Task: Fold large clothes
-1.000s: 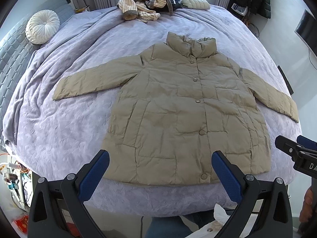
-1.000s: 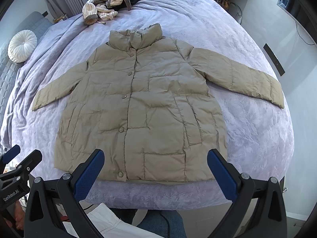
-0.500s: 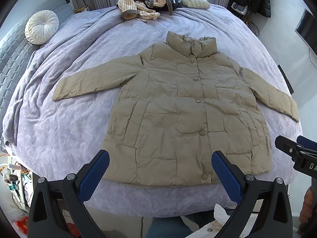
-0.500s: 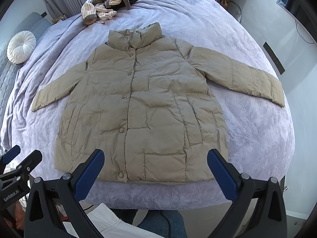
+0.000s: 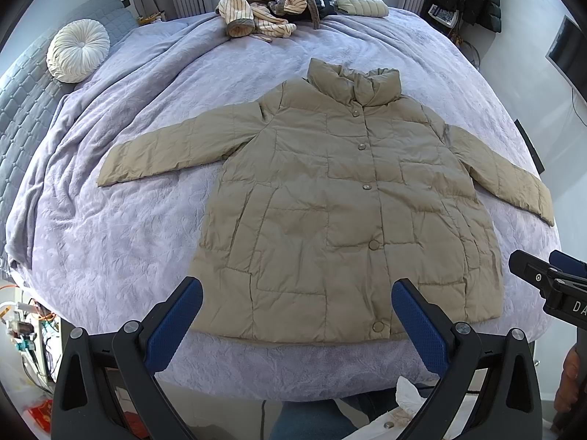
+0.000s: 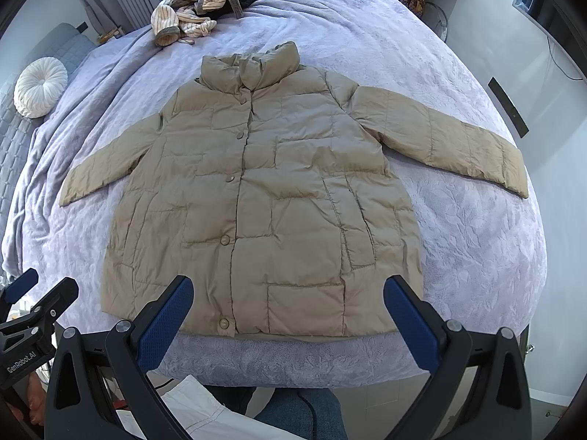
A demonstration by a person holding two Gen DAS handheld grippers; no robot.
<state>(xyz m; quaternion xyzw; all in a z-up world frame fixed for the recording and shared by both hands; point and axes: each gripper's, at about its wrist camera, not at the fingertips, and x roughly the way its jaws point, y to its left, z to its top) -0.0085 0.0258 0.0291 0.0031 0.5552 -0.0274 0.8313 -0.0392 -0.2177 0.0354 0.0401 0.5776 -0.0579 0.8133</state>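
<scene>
A beige puffer jacket (image 5: 345, 198) is being shown spread flat, front up and buttoned, on the lavender bedspread (image 5: 121, 227), its sleeves stretched out to both sides and its hem near the bed's front edge. The left gripper (image 5: 297, 326) is being held with its blue pads wide apart above that hem, nothing between them. The right gripper (image 6: 290, 322) is likewise being held spread and empty. A heap of striped clothes (image 5: 260, 7) is being left at the far edge.

left gripper (image 5: 297, 317): jaws spread wide, nothing held | right gripper (image 6: 288, 313): jaws spread wide, nothing held | both held level, side by side
</scene>
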